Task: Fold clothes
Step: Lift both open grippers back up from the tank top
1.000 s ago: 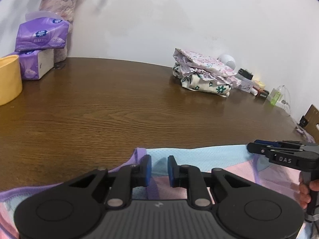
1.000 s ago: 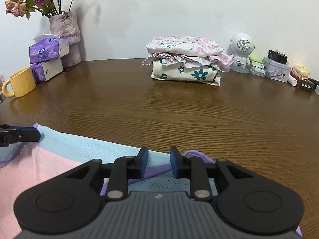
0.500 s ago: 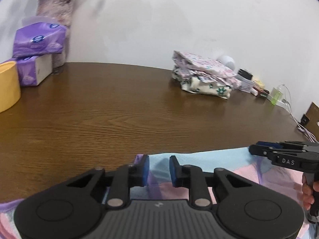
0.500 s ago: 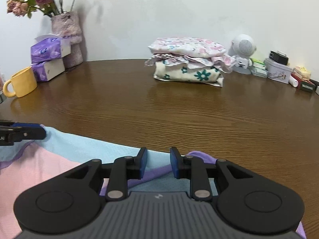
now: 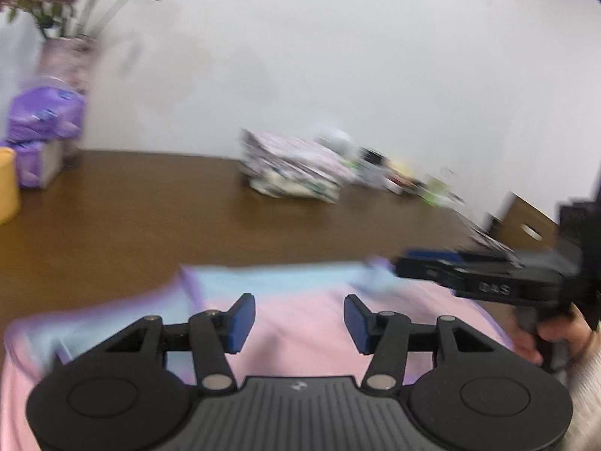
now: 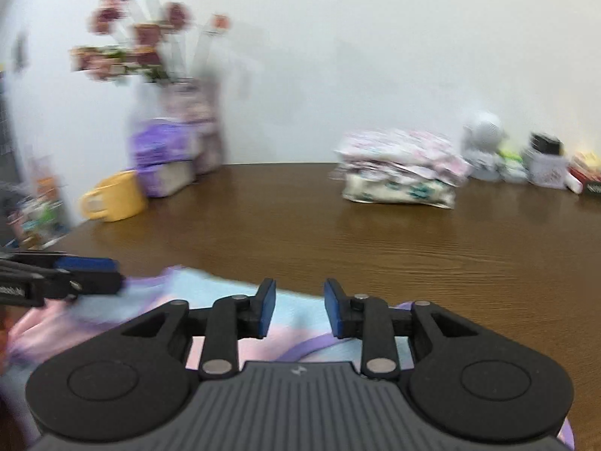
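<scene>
I see the pastel garment [image 5: 300,312], pink with a pale blue band and purple trim, lying flat on the near edge of the brown table [image 5: 150,218], at six o'clock in both wrist views. My left gripper [image 5: 299,322] hangs over its pink part with the jaws opening, blue pads wide apart and no cloth between them. My right gripper [image 6: 299,310] sits above the blue band and the purple edge, jaws opening too, a narrower gap, nothing pinched. From the left view the right gripper shows at three o'clock, a hand [image 5: 556,338] on its grip. From the right view the left one's tip pokes in at nine o'clock over the garment's corner. Both frames are smeared by motion. Farther out, a folded floral stack [image 6: 400,167] sits at one o'clock near the wall, a yellow mug [image 6: 112,197] and purple tissue packs [image 6: 161,158] at ten o'clock, a vase of flowers [image 6: 195,124] behind them
</scene>
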{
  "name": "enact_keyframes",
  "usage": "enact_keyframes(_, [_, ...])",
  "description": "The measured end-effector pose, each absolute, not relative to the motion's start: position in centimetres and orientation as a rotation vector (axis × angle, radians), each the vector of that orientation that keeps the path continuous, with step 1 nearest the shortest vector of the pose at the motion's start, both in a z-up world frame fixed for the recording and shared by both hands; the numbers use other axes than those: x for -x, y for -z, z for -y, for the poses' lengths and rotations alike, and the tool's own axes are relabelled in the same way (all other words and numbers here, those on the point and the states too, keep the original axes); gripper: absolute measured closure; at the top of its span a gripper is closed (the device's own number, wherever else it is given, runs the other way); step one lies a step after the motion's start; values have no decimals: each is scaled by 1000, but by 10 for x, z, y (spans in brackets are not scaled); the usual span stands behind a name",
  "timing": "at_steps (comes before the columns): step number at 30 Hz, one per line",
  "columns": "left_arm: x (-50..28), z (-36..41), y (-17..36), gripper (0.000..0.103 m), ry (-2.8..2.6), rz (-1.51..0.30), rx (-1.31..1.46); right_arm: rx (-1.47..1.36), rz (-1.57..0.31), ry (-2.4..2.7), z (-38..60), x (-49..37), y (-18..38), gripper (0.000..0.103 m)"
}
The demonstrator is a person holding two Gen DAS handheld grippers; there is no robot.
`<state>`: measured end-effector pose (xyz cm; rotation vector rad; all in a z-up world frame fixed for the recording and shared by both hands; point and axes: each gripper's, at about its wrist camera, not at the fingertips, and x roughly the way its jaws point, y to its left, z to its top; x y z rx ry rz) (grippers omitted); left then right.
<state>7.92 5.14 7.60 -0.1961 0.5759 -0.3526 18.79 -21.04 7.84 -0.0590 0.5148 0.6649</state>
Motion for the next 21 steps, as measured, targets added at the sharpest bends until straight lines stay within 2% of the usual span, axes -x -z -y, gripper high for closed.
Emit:
enact_keyframes(6, [-16, -21, -58, 57, 423, -617, 100, 116, -553, -787, 219, -101, -66, 71])
enact_keyframes(8, [-5, -14, -53, 67, 419, -630, 76, 111, -596, -787, 222, -86, -55, 71])
enact_keyframes(12, [8, -9, -41, 76, 415, -661, 49, 94, -645, -767, 228, -63, -38, 71])
enact_keyframes(16, [16, -9, -32, 81, 365, -672, 14, 118, -632, -734, 233, -42, -30, 72])
enact_keyframes(21, [26, -12, -31, 81, 303, -656, -16, 173, -616, -675, 241, -26, -26, 77])
